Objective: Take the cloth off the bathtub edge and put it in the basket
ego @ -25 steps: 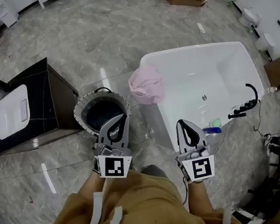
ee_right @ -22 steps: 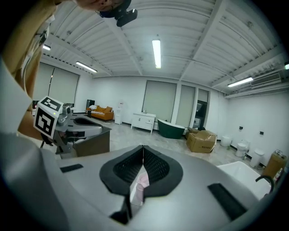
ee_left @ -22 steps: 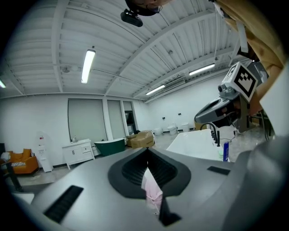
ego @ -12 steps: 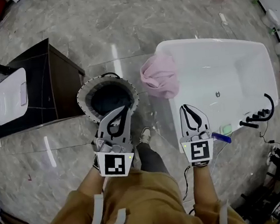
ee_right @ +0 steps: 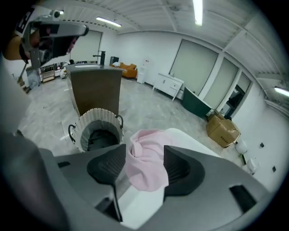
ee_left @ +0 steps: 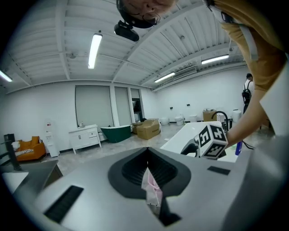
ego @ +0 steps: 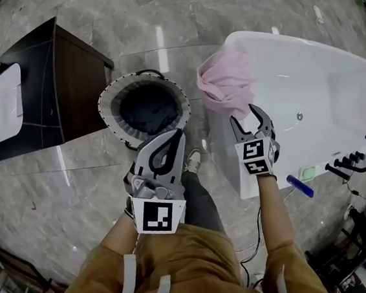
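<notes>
The right tool, its jaws just spread apart, has dropped to the pink cloth still draped on the bathtub edge, framing it unpinched, so closing seems next; the left tool hangs closed by the basket.

Soft cloth, glossy bathtub, polished floor, perhaps marble.

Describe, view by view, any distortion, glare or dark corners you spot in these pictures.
Head view: fisheye bows the bathtub rim, and a light streak glares off the glossy floor. Left gripper view: black vignetted corners; the ceiling tube light is blown out white. Right gripper view: same dark corners; the pink cloth looks sharp while the walls curve.
</notes>
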`<state>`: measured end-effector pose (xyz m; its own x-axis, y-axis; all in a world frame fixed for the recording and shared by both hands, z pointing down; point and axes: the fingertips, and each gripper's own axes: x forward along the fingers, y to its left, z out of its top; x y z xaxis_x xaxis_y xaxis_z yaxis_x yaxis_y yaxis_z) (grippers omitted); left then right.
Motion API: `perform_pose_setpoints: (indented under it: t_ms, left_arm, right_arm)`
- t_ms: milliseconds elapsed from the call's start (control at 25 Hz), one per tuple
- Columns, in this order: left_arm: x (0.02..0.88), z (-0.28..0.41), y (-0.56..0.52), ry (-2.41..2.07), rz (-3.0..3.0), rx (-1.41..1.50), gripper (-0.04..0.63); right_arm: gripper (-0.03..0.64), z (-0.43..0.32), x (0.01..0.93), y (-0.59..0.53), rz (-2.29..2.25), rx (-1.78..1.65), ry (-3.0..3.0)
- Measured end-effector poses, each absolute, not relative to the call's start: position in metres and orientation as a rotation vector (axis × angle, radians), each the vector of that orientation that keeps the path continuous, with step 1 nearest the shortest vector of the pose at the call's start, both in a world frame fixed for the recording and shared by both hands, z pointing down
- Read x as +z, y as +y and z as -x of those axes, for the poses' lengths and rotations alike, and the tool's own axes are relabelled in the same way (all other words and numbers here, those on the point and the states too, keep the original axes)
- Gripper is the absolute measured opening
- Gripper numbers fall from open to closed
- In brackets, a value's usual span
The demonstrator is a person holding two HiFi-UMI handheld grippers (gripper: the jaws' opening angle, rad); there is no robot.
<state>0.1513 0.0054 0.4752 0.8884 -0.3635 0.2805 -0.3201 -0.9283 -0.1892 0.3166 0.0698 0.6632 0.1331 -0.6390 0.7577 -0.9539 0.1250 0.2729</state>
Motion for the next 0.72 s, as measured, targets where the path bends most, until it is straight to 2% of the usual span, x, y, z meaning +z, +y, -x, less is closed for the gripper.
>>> perform_pose_setpoints:
  t_ms: [440,600,720]
  left_arm:
    - [0.524,-0.162,-0.020,0.604,2.937,-0.516,0.004]
    - [0.534,-0.172,-0.023,0.619,2.962,-0.483,0.005]
    - [0.545,-0.174,-0.023,0.620,2.969,-0.488,0.005]
  right_arm:
    - [0.296,-0.344,0.760,0.040,-1.504,0.542,-1.538]
    - [0.353,-0.352,0.789,0.042,-1.457,0.583,-1.492]
    - [0.365,-0.352,0.802,0.040,-1.447,0.582,-1.486]
